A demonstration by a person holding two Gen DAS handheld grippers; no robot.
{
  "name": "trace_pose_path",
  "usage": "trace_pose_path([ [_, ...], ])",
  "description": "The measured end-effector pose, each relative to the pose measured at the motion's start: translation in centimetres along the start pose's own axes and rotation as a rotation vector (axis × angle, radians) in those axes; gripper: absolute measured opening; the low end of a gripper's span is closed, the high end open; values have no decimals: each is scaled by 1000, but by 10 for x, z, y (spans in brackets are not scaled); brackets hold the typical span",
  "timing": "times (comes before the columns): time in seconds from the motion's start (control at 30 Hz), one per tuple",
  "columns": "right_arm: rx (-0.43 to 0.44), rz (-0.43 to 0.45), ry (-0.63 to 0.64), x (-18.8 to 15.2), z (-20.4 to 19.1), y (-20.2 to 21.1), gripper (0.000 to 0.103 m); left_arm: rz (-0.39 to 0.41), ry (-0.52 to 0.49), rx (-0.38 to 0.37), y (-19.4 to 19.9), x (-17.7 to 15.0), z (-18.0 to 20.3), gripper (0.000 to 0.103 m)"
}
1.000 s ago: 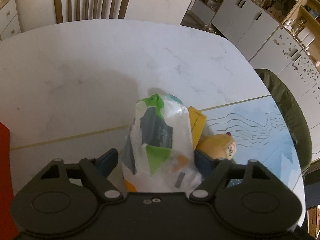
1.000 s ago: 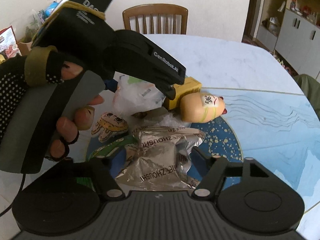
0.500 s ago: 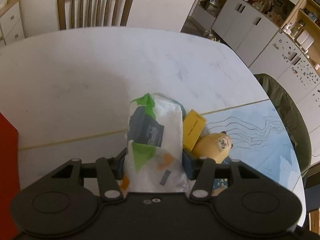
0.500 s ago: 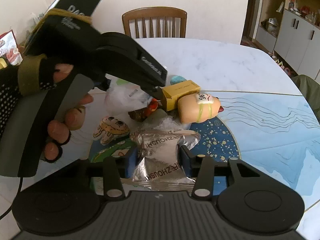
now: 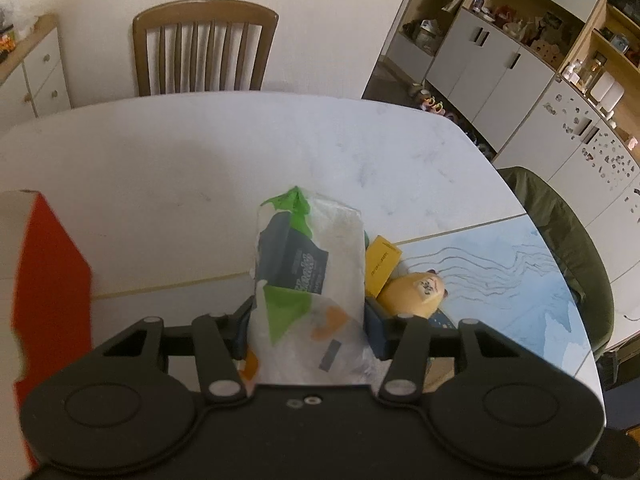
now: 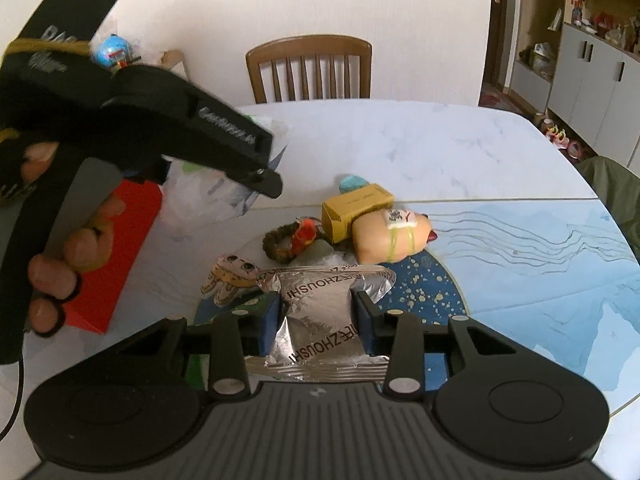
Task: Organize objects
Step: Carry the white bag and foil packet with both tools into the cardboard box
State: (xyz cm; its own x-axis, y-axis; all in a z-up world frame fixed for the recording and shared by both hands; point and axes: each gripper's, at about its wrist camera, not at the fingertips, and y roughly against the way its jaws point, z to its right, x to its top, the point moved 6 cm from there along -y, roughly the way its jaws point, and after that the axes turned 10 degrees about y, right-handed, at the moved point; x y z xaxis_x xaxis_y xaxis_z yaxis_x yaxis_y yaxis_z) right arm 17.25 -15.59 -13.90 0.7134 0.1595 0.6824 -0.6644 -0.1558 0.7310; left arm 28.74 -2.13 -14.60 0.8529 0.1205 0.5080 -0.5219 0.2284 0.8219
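Note:
My left gripper is shut on a white plastic packet with green, dark grey and orange print, held up above the table. From the right wrist view that same packet hangs under the left gripper body at upper left. My right gripper is shut on a crinkled silver foil pouch with black lettering, lifted off the pile. On the table lie a yellow box, a tan plush toy, a small wreath with a red figure and a striped plush.
A red box stands at the left on the white marble table. A blue patterned mat covers the right side. A wooden chair stands at the far edge, cabinets at the right, and a green-draped chair.
Both grippers closed on their packets and rose from the pile. The left one carried the white packet up and leftward; the right one lifted the foil pouch.

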Motion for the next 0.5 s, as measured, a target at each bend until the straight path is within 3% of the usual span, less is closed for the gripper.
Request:
trace_pose_path([
  [0.5, 101, 137, 54, 38, -8, 50, 39, 87, 18, 72, 86, -17, -11, 52],
])
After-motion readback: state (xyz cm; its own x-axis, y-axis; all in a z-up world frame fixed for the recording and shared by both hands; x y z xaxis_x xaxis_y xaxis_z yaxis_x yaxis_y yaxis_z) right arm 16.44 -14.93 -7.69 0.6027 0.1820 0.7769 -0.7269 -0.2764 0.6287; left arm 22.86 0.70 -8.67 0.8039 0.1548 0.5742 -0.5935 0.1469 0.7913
